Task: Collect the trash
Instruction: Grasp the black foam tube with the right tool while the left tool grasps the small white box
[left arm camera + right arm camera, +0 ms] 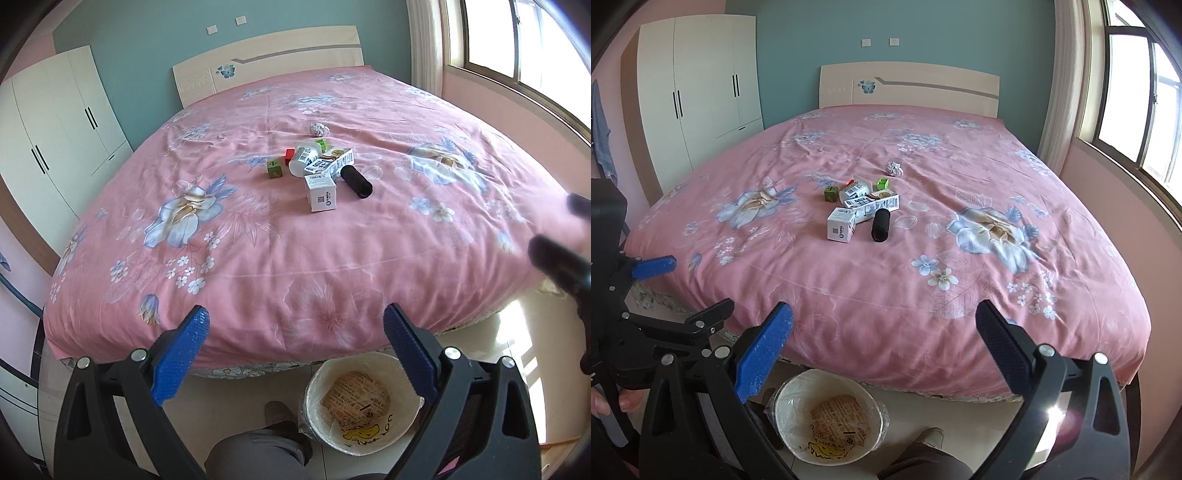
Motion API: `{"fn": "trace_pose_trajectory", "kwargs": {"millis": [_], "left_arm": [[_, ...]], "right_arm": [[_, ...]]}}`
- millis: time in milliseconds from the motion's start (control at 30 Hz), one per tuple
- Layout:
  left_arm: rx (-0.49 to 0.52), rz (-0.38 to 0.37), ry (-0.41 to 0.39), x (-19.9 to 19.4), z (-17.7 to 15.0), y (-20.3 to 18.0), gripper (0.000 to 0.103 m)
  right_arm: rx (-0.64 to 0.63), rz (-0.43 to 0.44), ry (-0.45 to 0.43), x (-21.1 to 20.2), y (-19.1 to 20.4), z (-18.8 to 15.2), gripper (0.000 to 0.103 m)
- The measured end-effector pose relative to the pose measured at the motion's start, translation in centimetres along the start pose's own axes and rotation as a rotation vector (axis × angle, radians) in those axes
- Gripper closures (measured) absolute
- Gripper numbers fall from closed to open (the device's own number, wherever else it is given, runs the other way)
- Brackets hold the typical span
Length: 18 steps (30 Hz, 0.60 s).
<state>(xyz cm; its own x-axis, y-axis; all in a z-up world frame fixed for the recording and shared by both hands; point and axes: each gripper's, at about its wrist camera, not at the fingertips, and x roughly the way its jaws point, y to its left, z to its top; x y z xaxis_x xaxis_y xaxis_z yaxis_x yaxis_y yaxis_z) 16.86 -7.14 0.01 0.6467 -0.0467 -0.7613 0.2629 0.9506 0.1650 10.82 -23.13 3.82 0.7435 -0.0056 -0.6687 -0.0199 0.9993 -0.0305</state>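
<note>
A cluster of trash lies mid-bed on the pink floral bedspread (258, 258): a white box (320, 192) (841, 224), a black cylinder (355, 181) (880, 224), a long carton (329, 163) (873, 204), a white bottle (303, 156), a green cube (274, 168) (830, 193), a red piece (289, 156) and a crumpled paper ball (318, 129) (894, 168). A lined bin (360, 402) (827, 415) stands on the floor at the bed's foot. My left gripper (295, 350) and right gripper (884, 347) are both open and empty, above the bin, short of the bed edge.
A white wardrobe (698, 85) stands at the back left. A window (1137, 92) and curtain are on the right. The headboard (908, 86) is against a teal wall. The person's legs and shoes (277, 410) are beside the bin.
</note>
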Motion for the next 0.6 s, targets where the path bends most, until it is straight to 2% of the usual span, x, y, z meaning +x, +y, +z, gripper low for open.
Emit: {"fn": "trace_pose_trajectory", "kwargs": {"millis": [300, 600], "left_arm": [[-0.023, -0.01, 0.053, 7.9, 5.0, -1.6, 0.006], [-0.079, -0.037, 0.092, 15.8, 8.6, -1.7, 0.006]], "right_arm": [[-0.01, -0.004, 0.037, 9.0, -1.8, 5.7, 0.006], [-0.004, 0.014, 0.137, 20.5, -3.2, 10.1, 0.006]]}}
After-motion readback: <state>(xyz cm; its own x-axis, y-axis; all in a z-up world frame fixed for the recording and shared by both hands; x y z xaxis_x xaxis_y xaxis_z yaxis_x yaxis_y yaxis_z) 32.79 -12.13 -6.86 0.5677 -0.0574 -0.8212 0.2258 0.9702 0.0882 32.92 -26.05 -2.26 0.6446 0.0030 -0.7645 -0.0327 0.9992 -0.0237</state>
